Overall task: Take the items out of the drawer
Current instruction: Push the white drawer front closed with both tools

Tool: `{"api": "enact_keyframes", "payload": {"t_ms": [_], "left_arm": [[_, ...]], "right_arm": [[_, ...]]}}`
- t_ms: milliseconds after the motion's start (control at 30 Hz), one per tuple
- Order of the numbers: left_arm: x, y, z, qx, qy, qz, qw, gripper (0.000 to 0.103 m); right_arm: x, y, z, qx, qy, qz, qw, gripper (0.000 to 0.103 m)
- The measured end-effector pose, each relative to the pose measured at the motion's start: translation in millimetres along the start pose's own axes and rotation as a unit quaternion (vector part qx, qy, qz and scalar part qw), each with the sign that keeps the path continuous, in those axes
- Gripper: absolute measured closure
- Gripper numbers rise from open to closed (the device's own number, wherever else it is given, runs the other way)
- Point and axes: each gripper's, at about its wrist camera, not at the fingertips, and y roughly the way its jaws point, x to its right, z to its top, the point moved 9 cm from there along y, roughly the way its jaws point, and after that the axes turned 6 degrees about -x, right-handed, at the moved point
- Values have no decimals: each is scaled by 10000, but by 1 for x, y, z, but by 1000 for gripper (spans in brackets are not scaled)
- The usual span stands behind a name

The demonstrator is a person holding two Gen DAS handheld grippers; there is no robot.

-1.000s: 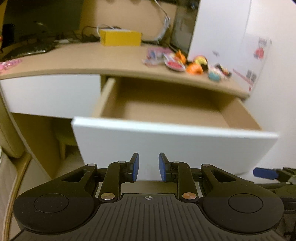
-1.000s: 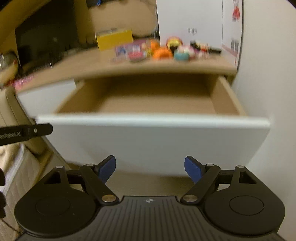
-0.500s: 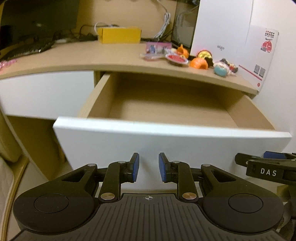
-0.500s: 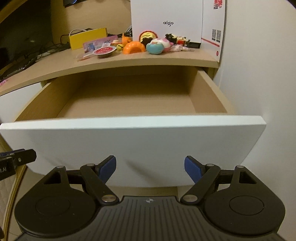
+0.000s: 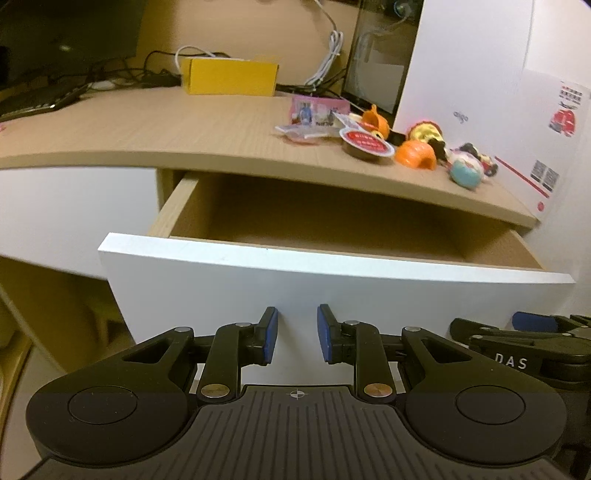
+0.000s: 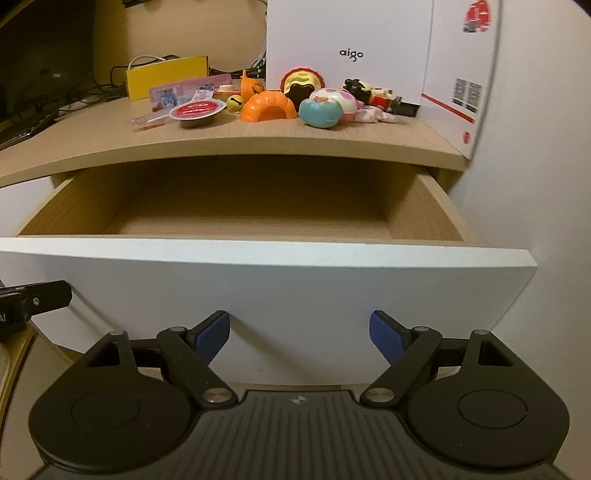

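Drawer (image 6: 266, 295) pulled wide open under the desk top (image 6: 110, 136), no item visible on the part of its floor that shows. Small toys and packets clustered on the desk against the white aigo box (image 6: 347, 44): orange arch toy (image 6: 269, 105), blue-and-pink ball (image 6: 325, 107), red-lidded cup (image 6: 197, 112), probably set there to clear the drawer. Left gripper (image 5: 297, 341) narrowly parted, gripping nothing; right gripper (image 6: 299, 336) spread wide, also empty. Both low before the white drawer front, likely placed to push it shut.

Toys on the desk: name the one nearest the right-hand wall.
The black-and-red figure, lying beside the white box; the blue ball and orange arch sit further left.
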Motion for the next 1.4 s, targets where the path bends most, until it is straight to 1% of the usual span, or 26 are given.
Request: {"api": "enact_keyframes", "payload": {"t_ms": [133, 300, 433, 533, 600, 633, 700, 767, 833, 867, 933, 1033, 1133, 1267, 1400], "left_arm": [[-4, 25, 22, 68, 107, -55, 9999, 77], [-11, 55, 43, 123, 211, -37, 9997, 77], [-14, 76, 52, 121, 327, -37, 9994, 77], [-15, 86, 59, 102, 282, -65, 9995, 77], [-16, 90, 60, 15, 134, -99, 9999, 77], [-15, 91, 59, 5, 158, -86, 9998, 77], [-13, 95, 57, -69, 159, -108, 9998, 77], [-11, 102, 54, -237, 96, -290, 9993, 77], [-4, 108, 51, -405, 202, -486, 9978, 76], [-1, 106, 51, -409, 304, -519, 9973, 76], [4, 90, 54, -316, 472, -463, 9973, 76], [11, 51, 57, -246, 534, -337, 9977, 76], [23, 8, 51, -188, 728, -201, 9970, 76], [35, -39, 30, -258, 683, -382, 9966, 76], [41, -69, 17, -235, 695, -391, 9965, 76]], "right_arm": [[-3, 28, 21, -29, 70, 51, 10000, 20], [-9, 59, 44, 27, 85, -11, 10000, 20], [-15, 83, 57, 25, 84, -10, 10000, 20], [-20, 96, 64, 46, 8, -68, 10000, 20], [-23, 103, 69, 10, -61, -73, 10000, 19], [-24, 106, 69, -72, -79, -27, 9999, 18], [-24, 107, 68, -73, -96, -8, 9999, 18], [-20, 103, 70, -42, -71, -40, 10000, 18], [-14, 93, 74, -36, 59, 45, 10000, 18], [-12, 87, 75, -55, 90, 100, 9999, 18], [-8, 71, 76, -73, 69, 127, 9999, 18], [-4, 37, 72, -89, 53, 198, 9998, 18], [-9, 2, 61, -125, -78, 285, 9995, 18], [-9, -42, 47, -5, -144, 247, 9996, 18], [-5, -73, 32, 30, 34, 197, 9998, 18]]}}
